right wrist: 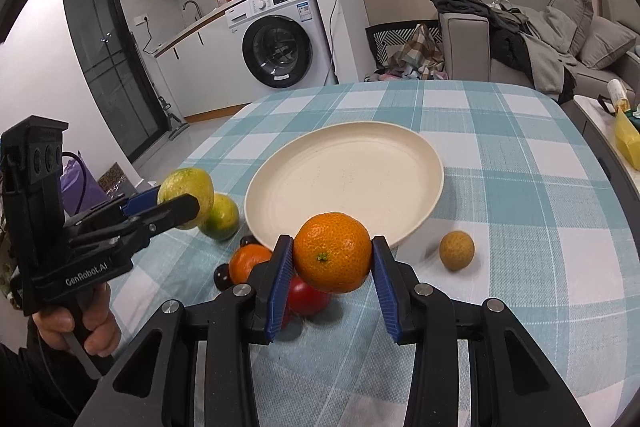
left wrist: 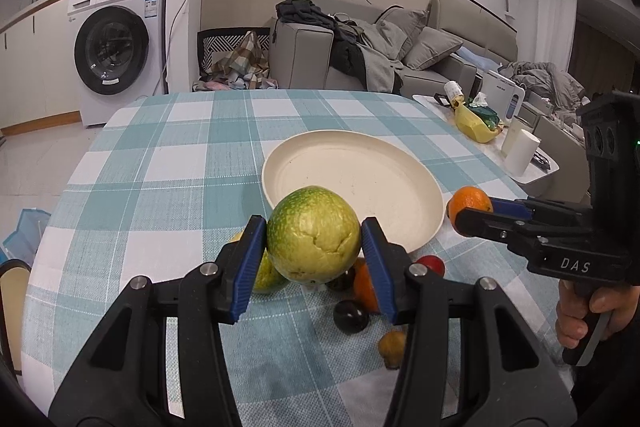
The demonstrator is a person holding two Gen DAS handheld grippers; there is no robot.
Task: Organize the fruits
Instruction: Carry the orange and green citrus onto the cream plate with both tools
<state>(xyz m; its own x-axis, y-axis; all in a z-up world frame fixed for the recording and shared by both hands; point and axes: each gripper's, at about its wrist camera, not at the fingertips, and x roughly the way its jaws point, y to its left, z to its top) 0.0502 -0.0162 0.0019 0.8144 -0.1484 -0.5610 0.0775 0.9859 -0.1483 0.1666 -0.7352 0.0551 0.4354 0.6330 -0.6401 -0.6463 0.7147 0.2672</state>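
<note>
- Sitting empty mid-surface: cream plate, nothing in it; checked cloth under it.
- Left tool narrowed onto a green-yellow citrus, both blue pads touching it, fruit lifted clear of the surface just in front of the plate's near rim.
- Right tool clamped on an orange, pads against both sides, held above the cloth near the plate's near edge.
- Loose fruit on the cloth by the plate: second green citrus, second orange, red fruit, dark round fruit, small brown fruit.
- Left view only: side surface with a yellow bag and white cup; person's hand on the right tool's grip.
- Right view only: dark door, purple bag, brown fruit standing apart right of the pile; hand on the left tool's grip.
- Both views: washing machine, sofa with clothes.
</note>
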